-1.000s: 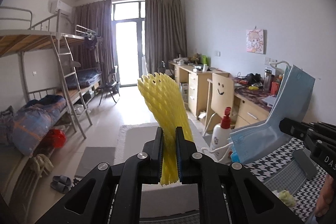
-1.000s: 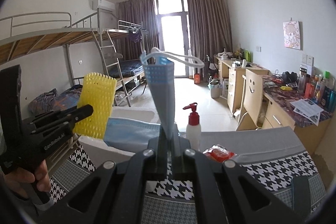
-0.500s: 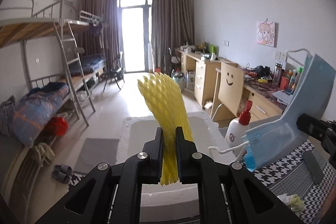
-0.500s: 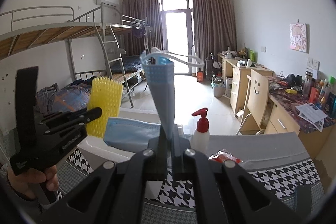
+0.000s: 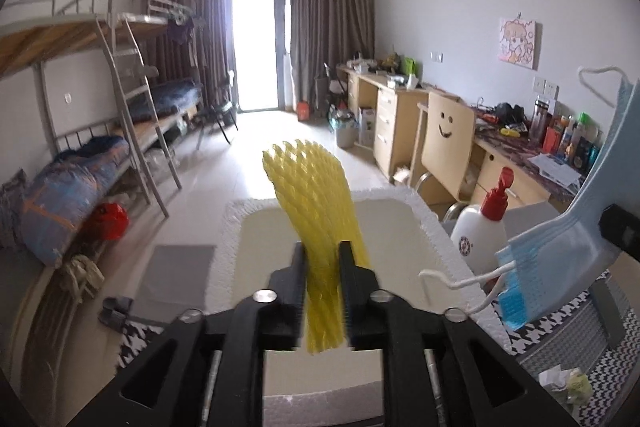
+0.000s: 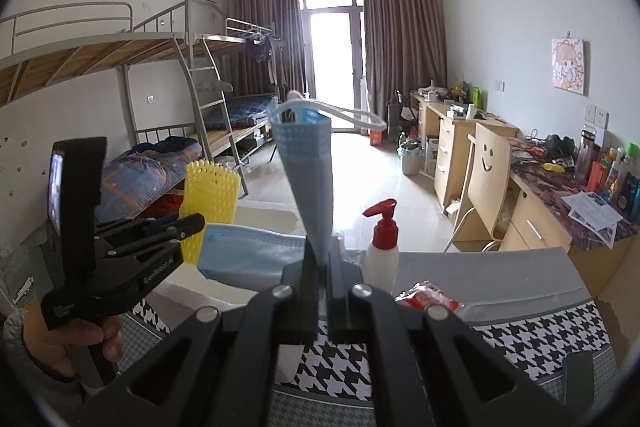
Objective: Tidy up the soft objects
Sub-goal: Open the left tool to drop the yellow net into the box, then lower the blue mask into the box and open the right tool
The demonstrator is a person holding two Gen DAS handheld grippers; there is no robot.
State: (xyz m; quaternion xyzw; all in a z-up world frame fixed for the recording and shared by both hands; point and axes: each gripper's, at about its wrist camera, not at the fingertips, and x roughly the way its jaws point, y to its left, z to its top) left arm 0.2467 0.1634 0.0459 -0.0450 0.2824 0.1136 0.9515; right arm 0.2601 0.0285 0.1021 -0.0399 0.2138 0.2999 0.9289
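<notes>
A yellow foam net sleeve (image 5: 316, 203) stands upright between the jaws of my left gripper (image 5: 322, 259). Those jaws are opening, and the net has swelled to fill the wider gap, still touching both pads. It hangs over the white foam box (image 5: 236, 227). My right gripper (image 6: 318, 259) is shut on a blue face mask (image 6: 310, 179), which is folded across the jaws with one half drooping left. In the left wrist view the mask (image 5: 560, 251) hangs at the right, its ear loops dangling. The right wrist view shows the left gripper (image 6: 188, 225) and the net (image 6: 210, 187) at left.
A white pump bottle with a red top (image 6: 382, 251) stands beside the box on the houndstooth tablecloth (image 6: 520, 339). A red packet (image 6: 430, 297) lies near it, and a crumpled tissue (image 5: 568, 381) lies at the right. A hand (image 6: 60, 343) grips the left tool. Bunk beds and desks stand beyond.
My left gripper moved forward and down over the foam box, and its jaws have spread apart around the net. The right gripper and the mask have barely shifted.
</notes>
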